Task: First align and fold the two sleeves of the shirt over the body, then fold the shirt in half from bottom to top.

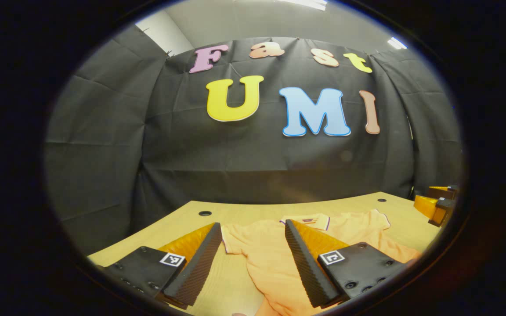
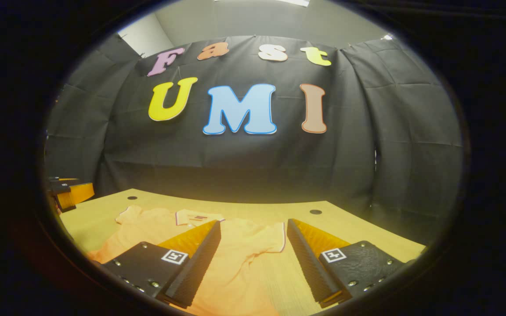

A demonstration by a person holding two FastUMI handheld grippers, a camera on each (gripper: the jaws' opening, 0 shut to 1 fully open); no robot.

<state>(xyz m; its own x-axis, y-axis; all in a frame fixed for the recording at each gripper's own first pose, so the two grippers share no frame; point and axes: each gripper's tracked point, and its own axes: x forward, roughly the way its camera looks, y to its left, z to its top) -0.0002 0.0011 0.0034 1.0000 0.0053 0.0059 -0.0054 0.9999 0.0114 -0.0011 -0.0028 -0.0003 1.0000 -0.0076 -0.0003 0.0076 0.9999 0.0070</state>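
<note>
Two grippers, left [image 1: 253,259] and right [image 2: 253,259], hover with jaws apart; the orange short-sleeved polo shirt [image 1: 275,250] lies seemingly unfolded mid light wooden table [image 1: 244,208].

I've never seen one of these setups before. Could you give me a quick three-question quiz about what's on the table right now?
1. True or false: both sleeves of the orange polo shirt already lie folded over its body.
2. The left hand-held gripper is: A) open, B) shut on a sleeve, C) shut on the collar.
3. What does the shirt lie on?

Key:
1. False; both sleeves spread outward.
2. A; the right hand-held gripper is open too.
3. A wooden table.
</note>
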